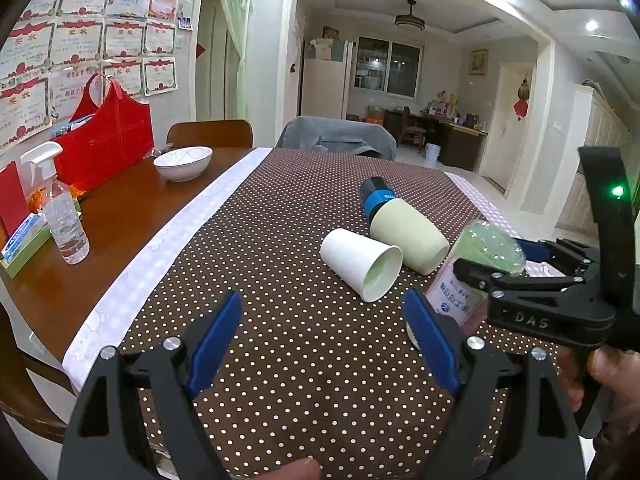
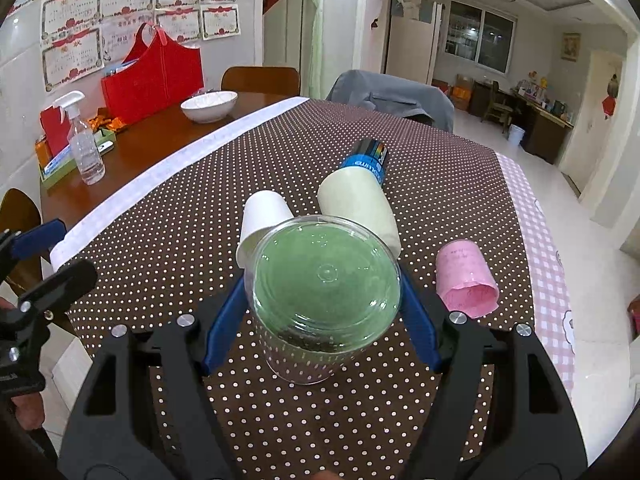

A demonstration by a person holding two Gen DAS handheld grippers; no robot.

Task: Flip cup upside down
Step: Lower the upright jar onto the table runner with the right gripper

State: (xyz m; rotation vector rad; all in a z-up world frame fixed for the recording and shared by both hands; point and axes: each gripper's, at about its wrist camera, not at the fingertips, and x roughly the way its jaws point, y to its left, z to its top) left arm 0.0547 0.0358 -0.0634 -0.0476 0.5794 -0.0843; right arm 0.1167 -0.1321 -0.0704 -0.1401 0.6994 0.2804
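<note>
Clear plastic cup (image 2: 326, 300), with a green base and a printed label on its wall, sits between the blue pads of the right gripper (image 2: 324, 308), which are closed against its sides and carry it. In the right wrist view the green base faces the camera, so the cup appears tipped over toward lying along the fingers, above the polka-dot tablecloth (image 2: 200, 208); whether its rim touches the cloth cannot be told. In the left wrist view the same cup shows at the right, green end up and tilted, held in the black jaws.

The left gripper (image 1: 324, 332) is wide open and holds nothing, poised over the cloth just short of the white paper cup (image 1: 360, 264).

The main risk, as a judgement, is slip: the wall is smooth, thin plastic and tapered, so a rotation under a light pinch could let the cup twist or slide out, while a harder pinch could buckle it. A second risk is collision. The white paper cup and the pale green cup (image 2: 360, 204), both lying on their sides, rest just beyond the held cup, with a blue-capped cylinder (image 2: 366, 158) behind them and a pink cup (image 2: 466, 280) near on the right. Setting the cup down too far forward could knock these light, rollable things away, or land the rim on one and leave it tilted.
</note>
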